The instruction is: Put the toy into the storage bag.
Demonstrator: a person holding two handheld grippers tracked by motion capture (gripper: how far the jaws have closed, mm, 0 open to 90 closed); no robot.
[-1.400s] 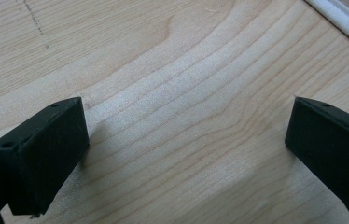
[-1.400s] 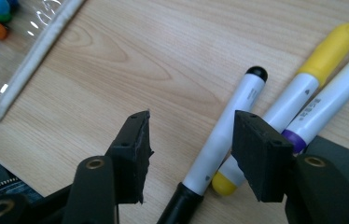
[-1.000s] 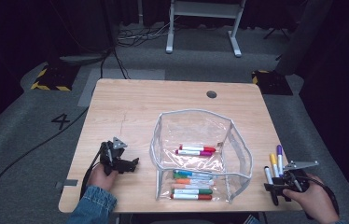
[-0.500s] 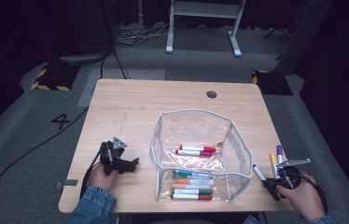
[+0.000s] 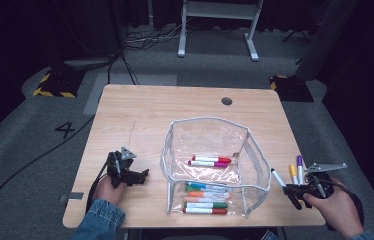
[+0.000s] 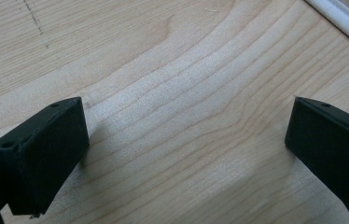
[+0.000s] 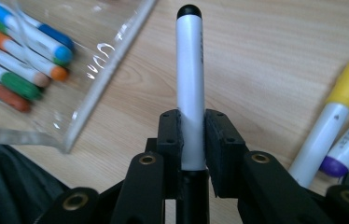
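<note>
Since the earlier frames, right gripper has closed its jaws on the black-capped marker and lifted it off the table; a second ago that marker lay beside the yellow and purple ones. Pads now clamp its white barrel, cap pointing away toward the pouch. Left gripper unchanged: rests on the bare wood left of the pouch, jaws wide apart, nothing between them.

Progress, judged: packing is well along but not finished. One marker in hand, not yet over the opening. Yellow marker and purple marker remain on the table by the right edge, just beside the right gripper.

Container: clear zip pouch, standing open at mid-table. Inside, two markers lie near the middle (red and magenta caps) and a stack toward the near side, caps blue, orange, green, red; exact count unclear.
</note>
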